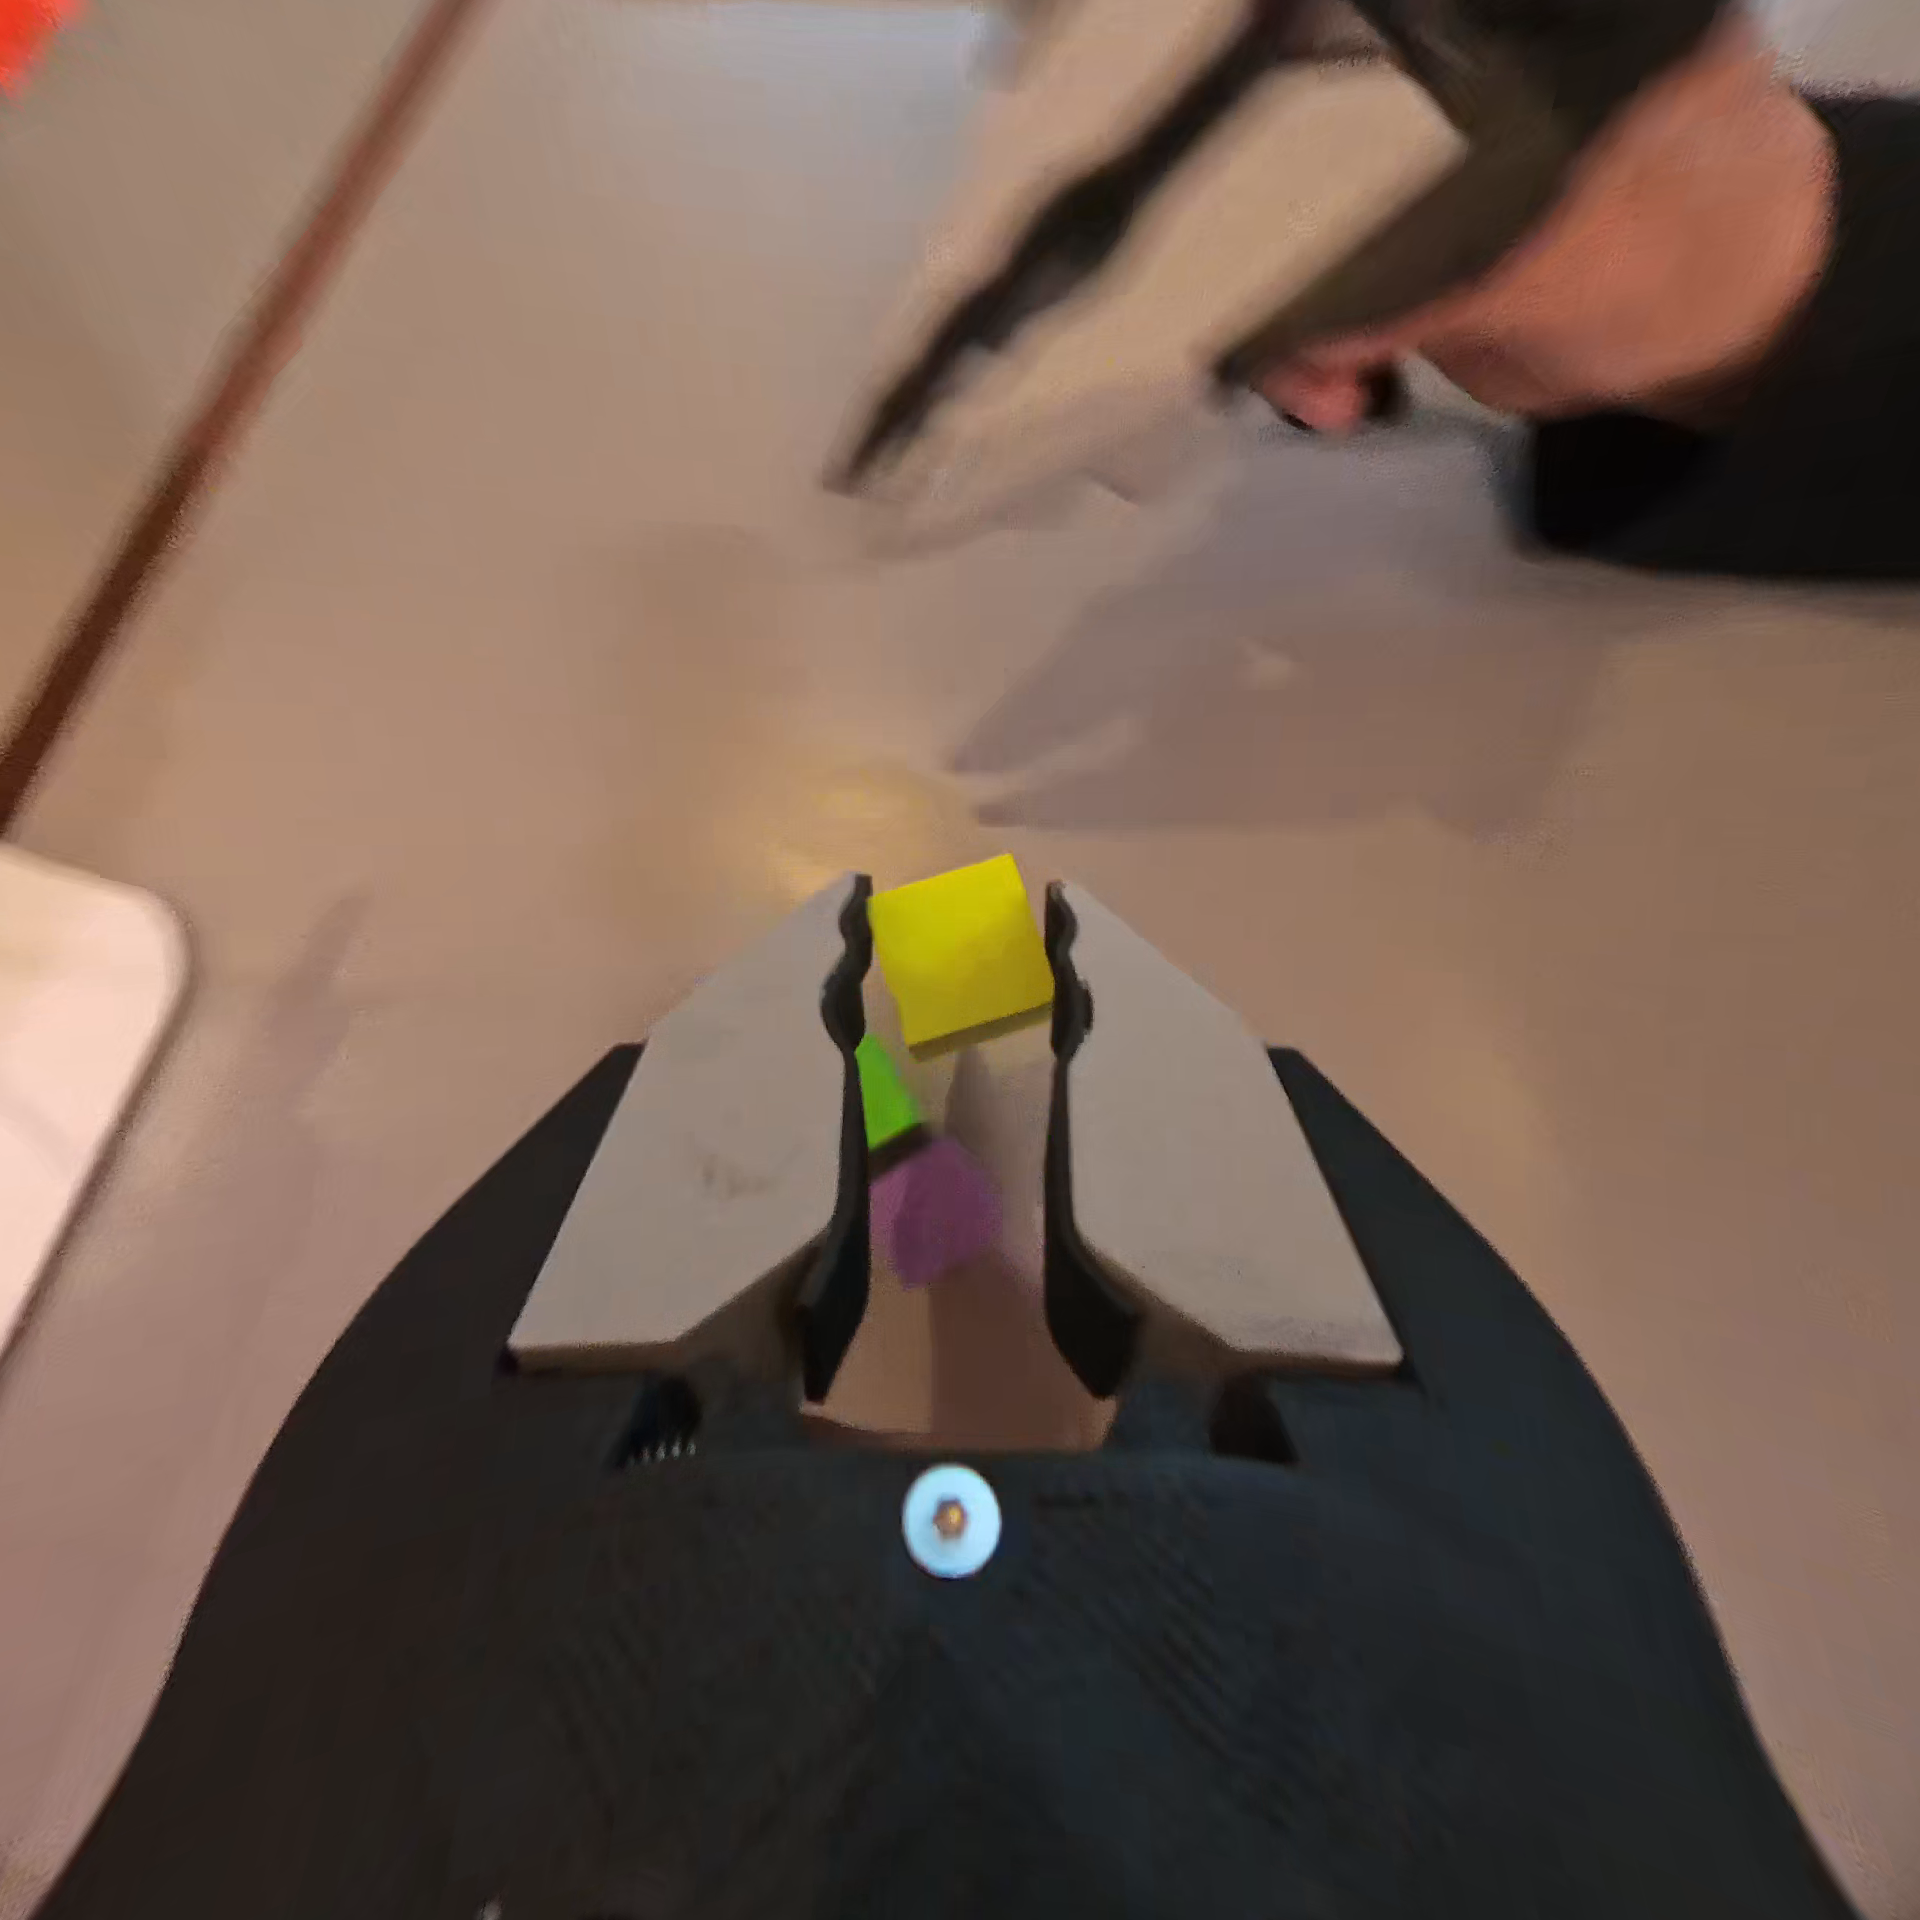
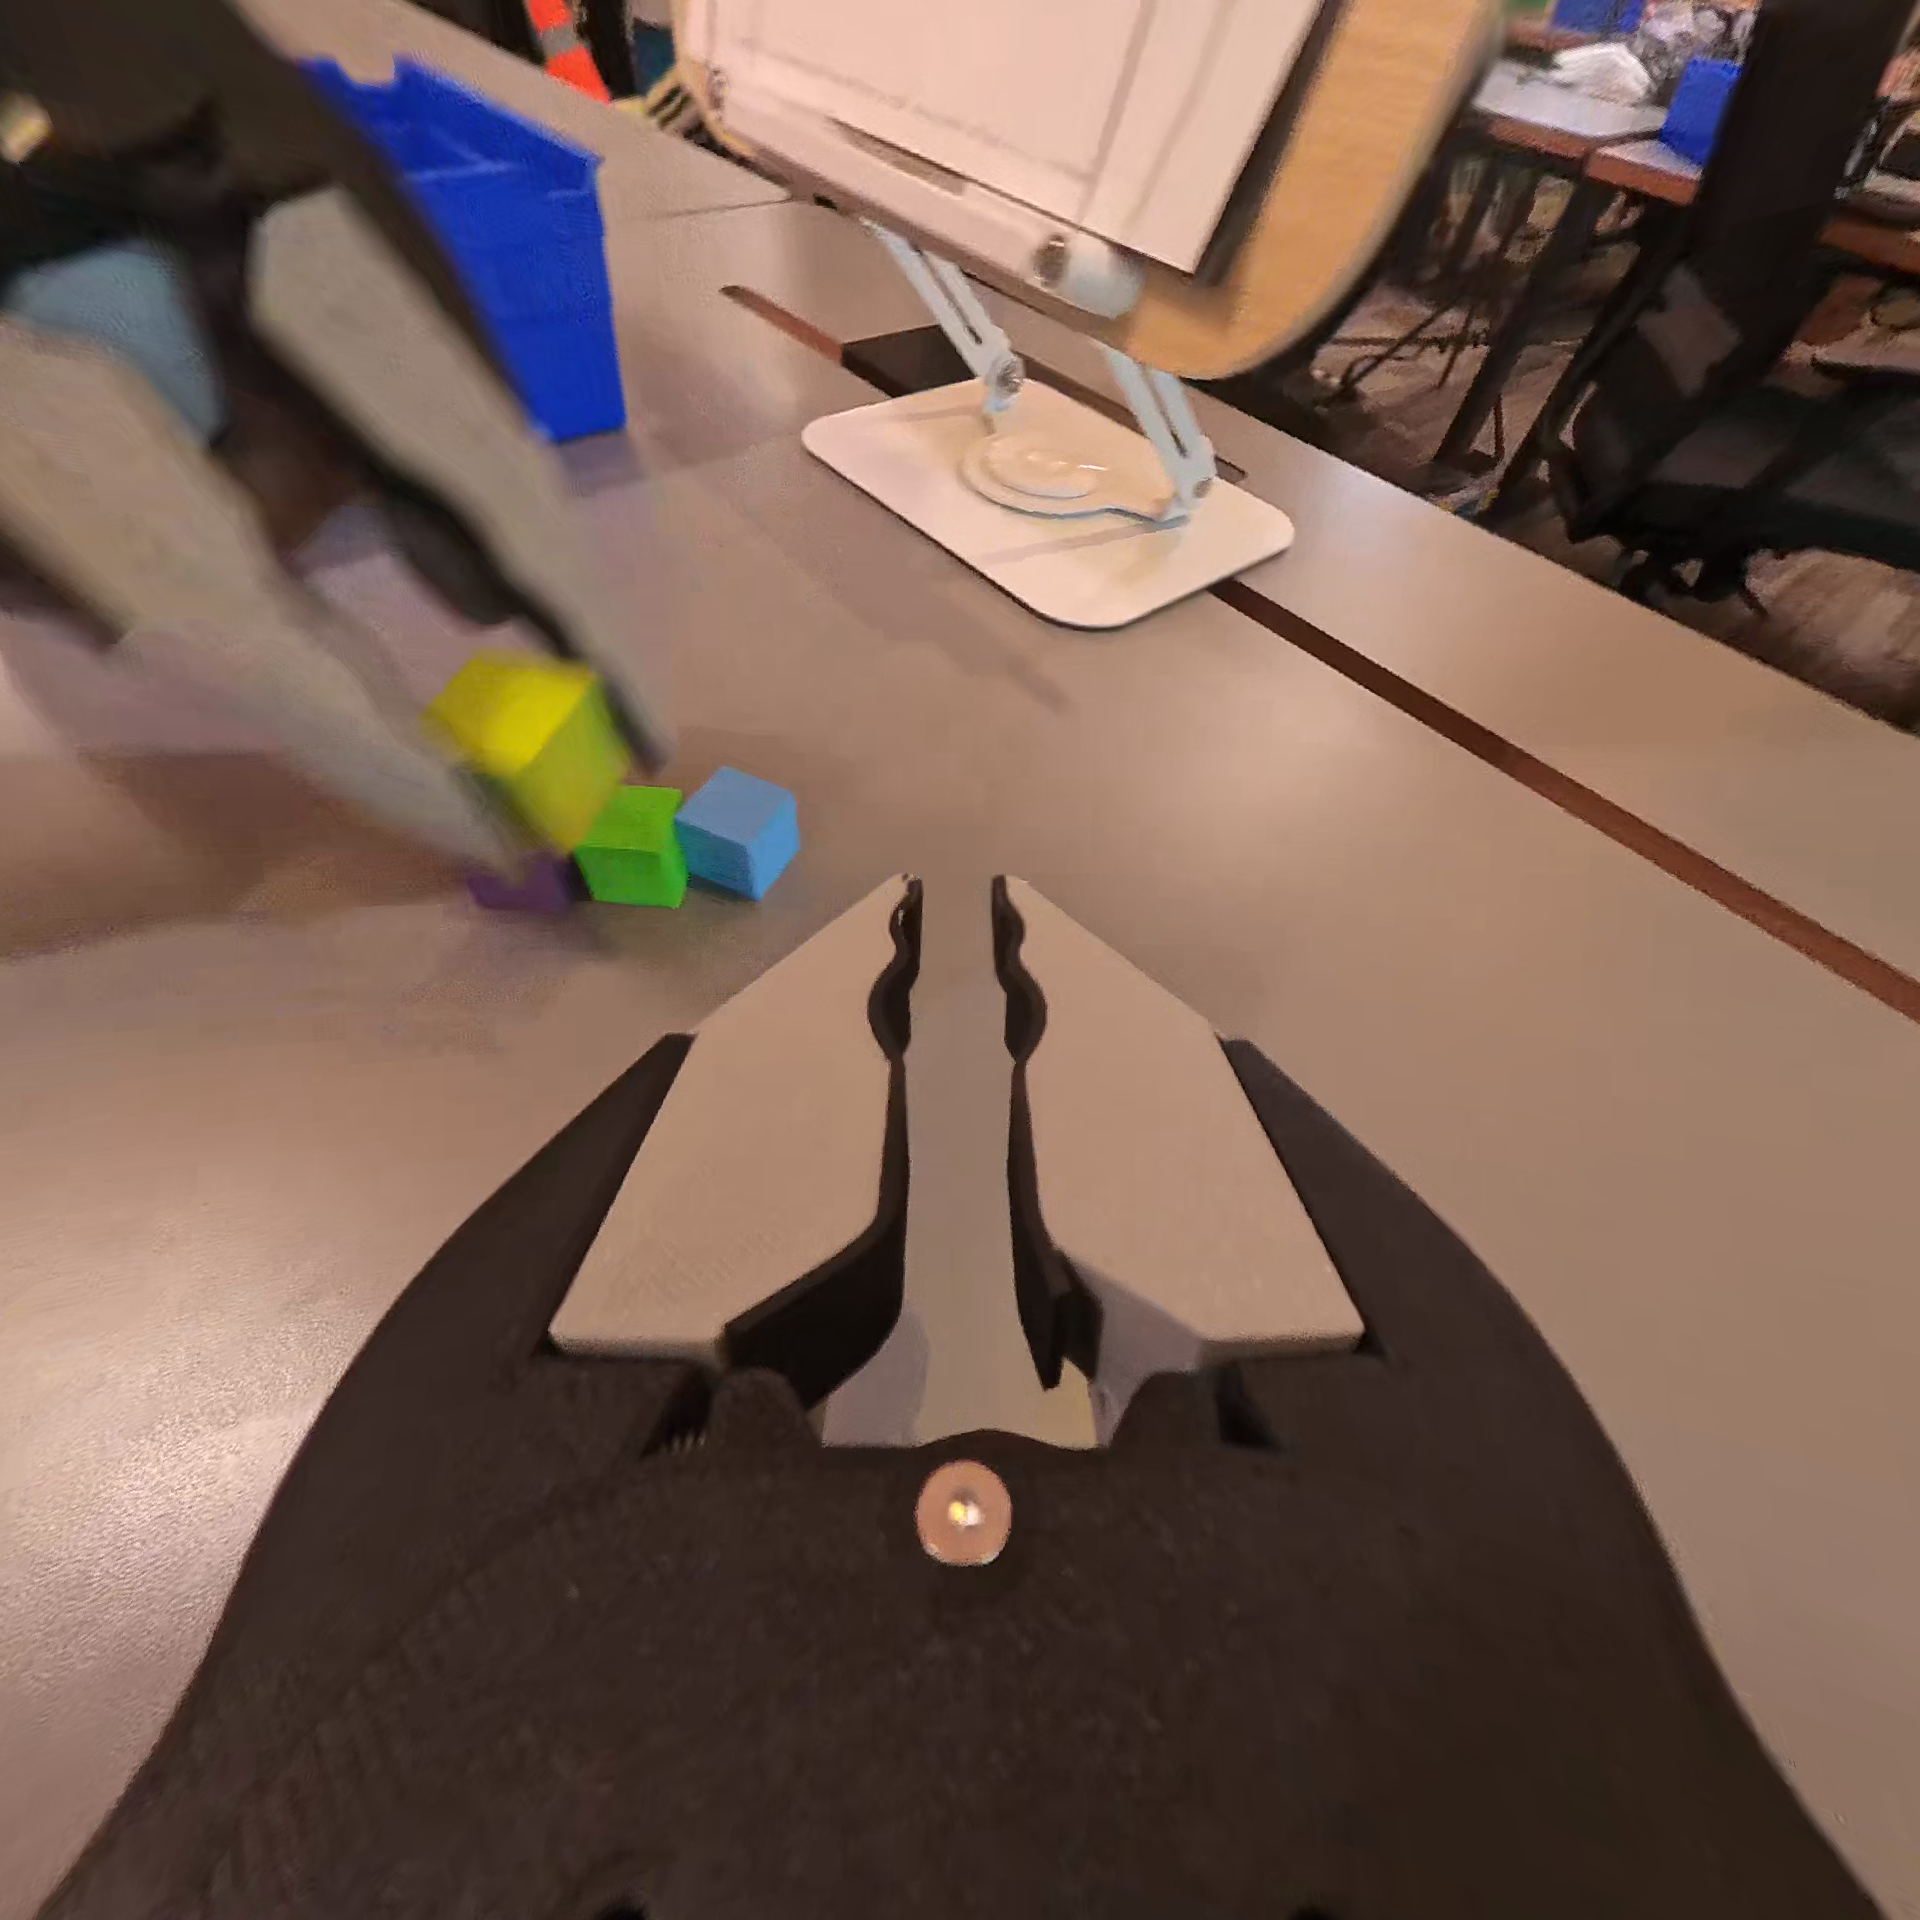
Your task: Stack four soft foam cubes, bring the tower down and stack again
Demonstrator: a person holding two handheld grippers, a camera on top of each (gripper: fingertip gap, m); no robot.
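My left gripper [image 1: 956, 914] is shut on a yellow foam cube [image 1: 956, 951] and holds it tilted above the grey table. Below it, between the fingers, show a green cube [image 1: 883, 1091] and a purple cube [image 1: 930, 1210]. In the right wrist view the left gripper [image 2: 571, 805] is blurred at the left, with the yellow cube [image 2: 530, 748] just above the purple cube [image 2: 520, 888]. The green cube [image 2: 632, 847] and a blue cube [image 2: 740, 831] sit side by side on the table. My right gripper [image 2: 954, 888] is empty, its jaws a narrow gap apart, to the right of the cubes. It shows blurred in the left wrist view [image 1: 862, 468].
A blue bin [image 2: 499, 239] stands at the back left. A white stand base [image 2: 1049, 499] carries a tilted white panel [image 2: 987, 104] at the back. A brown seam [image 2: 1558, 790] runs across the table. Chairs and desks stand beyond the right edge. My hands' fingertips stand some 8 centimeters from each other.
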